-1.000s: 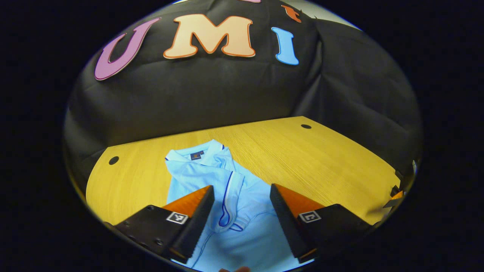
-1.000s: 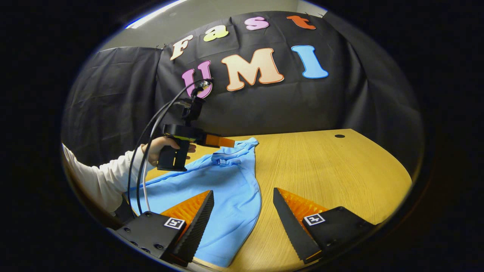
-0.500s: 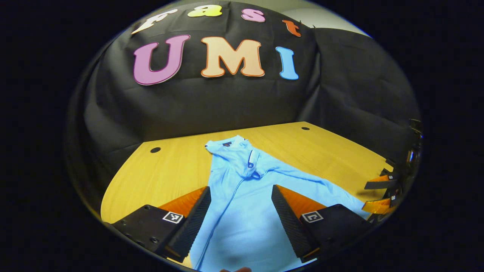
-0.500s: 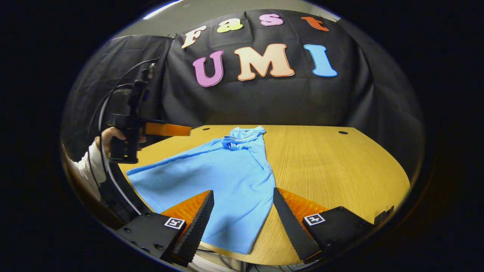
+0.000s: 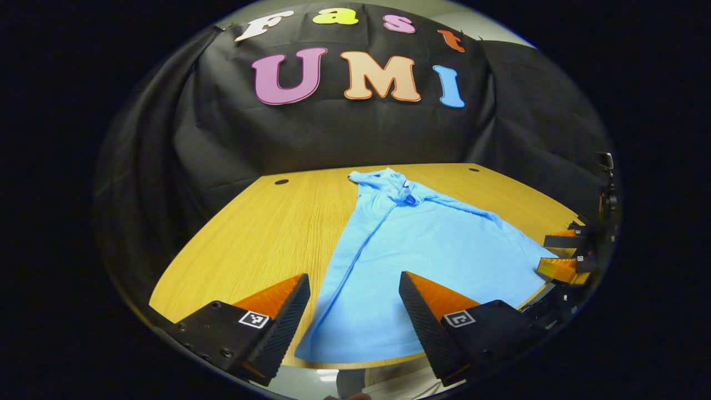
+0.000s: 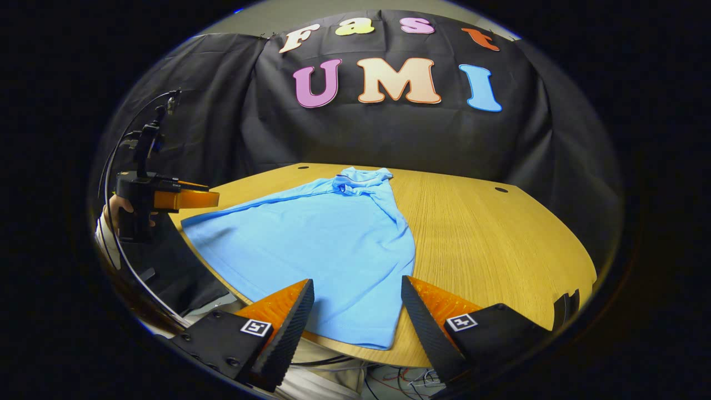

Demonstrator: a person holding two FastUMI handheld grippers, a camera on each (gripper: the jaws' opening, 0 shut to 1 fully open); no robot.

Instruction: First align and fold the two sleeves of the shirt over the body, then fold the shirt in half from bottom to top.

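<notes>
Shirt (image 5: 422,250) lies flat on the wooden table (image 5: 266,222), collar at the far end near the booth wall, hem at the near table edge. Both sleeves look already folded in over the body: the outline is a narrow trapezoid with a sleeve cuff visible up near the collar (image 6: 361,180), so my read is that the sleeve step is done and the bottom-to-top fold is next. Left gripper (image 5: 353,311) is open wide, holding nothing, poised above the hem's left corner area. Right gripper (image 6: 355,316) is likewise spread wide and empty, above the hem's right corner (image 6: 383,341). In the right gripper view the other unit shows at far left, held in a hand (image 6: 114,208), off the cloth. Next move, as I judge it: drop each gripper to its own hem corner, pinch both layers, lift together and carry the hem up to the collar. Risk: the hem sits right at the table edge and the fabric is thin, so a finger could slip under only one layer or skew the fold.
</notes>
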